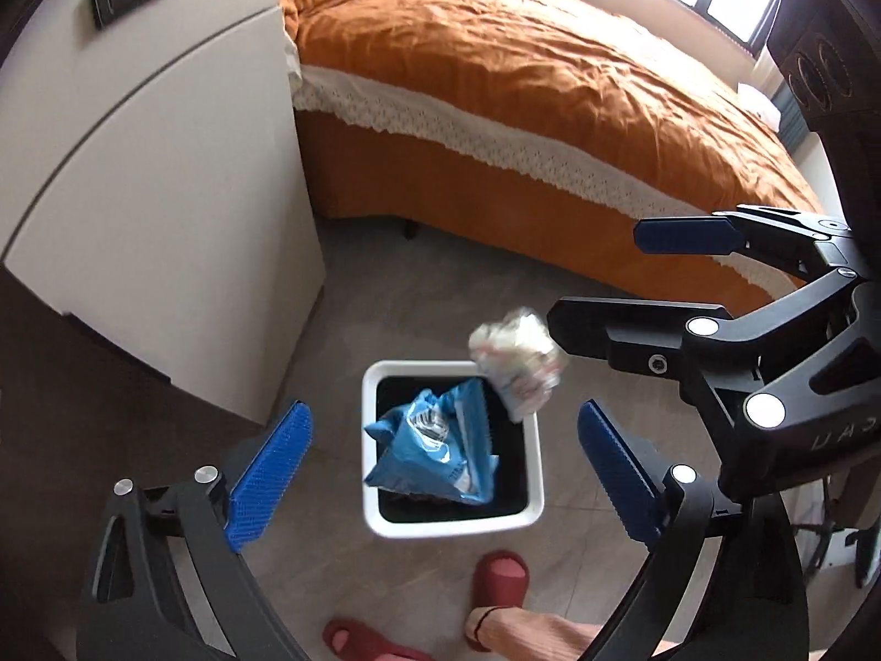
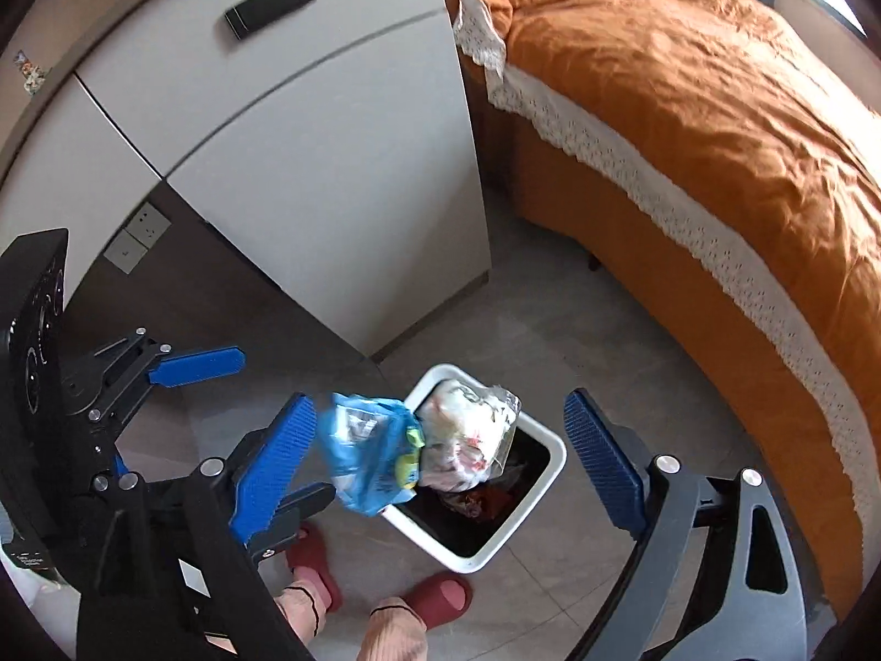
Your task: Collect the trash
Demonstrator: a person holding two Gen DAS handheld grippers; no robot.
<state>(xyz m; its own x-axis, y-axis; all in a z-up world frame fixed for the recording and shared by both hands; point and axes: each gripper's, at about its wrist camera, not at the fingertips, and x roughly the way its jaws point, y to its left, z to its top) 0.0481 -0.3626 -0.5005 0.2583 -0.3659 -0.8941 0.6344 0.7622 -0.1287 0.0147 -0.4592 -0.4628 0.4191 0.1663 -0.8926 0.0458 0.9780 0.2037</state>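
A: What is the biggest thing here?

B: The bed (image 1: 550,93), with a wrinkled orange cover and a white lace border, fills the upper right of the frame. A white cabinet (image 1: 154,176) stands at the upper left, and the floor (image 1: 385,303) is of grey tiles.

A: And the bin?

B: The white square trash bin (image 1: 454,523) with a dark inside stands on the floor in the lower middle of the frame, near the red slippers (image 1: 498,575) of the person.

A: How are the tools?

B: The left hand-held gripper (image 1: 446,462) is wide open above the bin and holds nothing. The right hand-held gripper (image 2: 440,462) is wide open too, also with nothing between its blue pads.

A: Where is the trash?

B: A blue crumpled plastic bag (image 1: 435,451), shiny with some white print, is over the bin opening. A white crumpled wrapper (image 1: 517,361), with small coloured marks and blurred, is at the upper right corner of the bin, just beside the tip of the right tool. I cannot tell if either piece touches the bin.
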